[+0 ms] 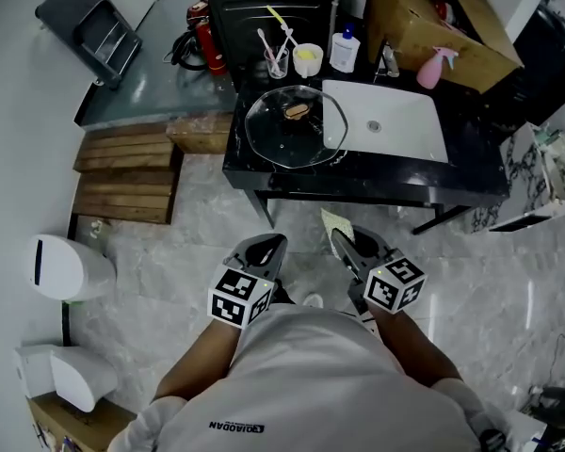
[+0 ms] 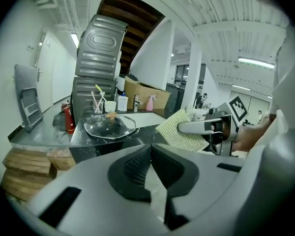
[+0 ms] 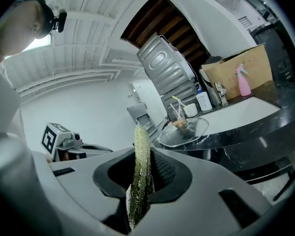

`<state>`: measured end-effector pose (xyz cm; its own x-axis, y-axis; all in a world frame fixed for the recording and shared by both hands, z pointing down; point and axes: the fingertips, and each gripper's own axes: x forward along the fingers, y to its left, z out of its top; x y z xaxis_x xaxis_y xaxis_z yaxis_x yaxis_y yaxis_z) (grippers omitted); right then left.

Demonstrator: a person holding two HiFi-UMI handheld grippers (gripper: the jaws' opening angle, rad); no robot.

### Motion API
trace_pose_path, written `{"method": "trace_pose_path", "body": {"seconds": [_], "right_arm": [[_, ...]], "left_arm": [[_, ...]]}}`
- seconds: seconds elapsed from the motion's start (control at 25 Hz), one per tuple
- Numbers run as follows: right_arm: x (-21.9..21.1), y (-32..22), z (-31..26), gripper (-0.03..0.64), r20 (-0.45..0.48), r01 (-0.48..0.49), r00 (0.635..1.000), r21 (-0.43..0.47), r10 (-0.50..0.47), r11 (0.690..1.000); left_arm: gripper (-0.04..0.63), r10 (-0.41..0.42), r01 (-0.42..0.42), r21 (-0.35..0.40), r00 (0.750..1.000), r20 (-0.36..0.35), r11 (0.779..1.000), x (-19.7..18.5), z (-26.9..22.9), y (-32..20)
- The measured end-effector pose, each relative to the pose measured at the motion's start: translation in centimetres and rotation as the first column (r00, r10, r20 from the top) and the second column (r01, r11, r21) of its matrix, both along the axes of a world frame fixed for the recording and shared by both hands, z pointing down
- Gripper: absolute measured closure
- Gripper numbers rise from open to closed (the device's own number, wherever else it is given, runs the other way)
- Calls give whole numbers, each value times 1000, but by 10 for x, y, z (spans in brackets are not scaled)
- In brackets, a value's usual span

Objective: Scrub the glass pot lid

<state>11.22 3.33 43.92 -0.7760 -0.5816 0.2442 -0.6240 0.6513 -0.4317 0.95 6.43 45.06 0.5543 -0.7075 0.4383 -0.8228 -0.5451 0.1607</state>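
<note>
The right gripper [image 1: 347,243] is clamping a yellow-green scrubbing pad [image 3: 140,181] edge-on between its jaws, with the pad sticking out past their tips. The left gripper [image 2: 150,156] is showing its jaws pressed together on nothing. The glass pot lid [image 1: 295,125] is lying on the black counter [image 1: 377,179], well ahead of both pairs of jaws.
</note>
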Motion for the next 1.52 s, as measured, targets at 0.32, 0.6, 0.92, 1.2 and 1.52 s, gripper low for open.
{"method": "trace_pose_path", "body": {"seconds": [0.32,0.6,0.92,1.2,1.52], "right_arm": [[-8,5,-8,532,-66,-7,998,45,10,999],[-36,4,-31,532,-101,-13,995,99,23,995],[-49,0,-28,532,-102,-41,994,88,50,995],[-55,-2,-26,532,-107,-59,992,78,67,995],[-57,-2,-27,532,-98,-69,992,78,77,995]], "left_arm": [[577,21,-21,11,1000,-13,1000,-10,-14,-6],[577,67,-66,45,998,-22,997,-28,-35,-21],[577,77,-76,40,997,-26,996,-45,-26,-19],[577,71,-69,51,997,-33,996,-56,-29,-25],[577,77,-75,57,996,-33,996,-59,-30,-26]]}}
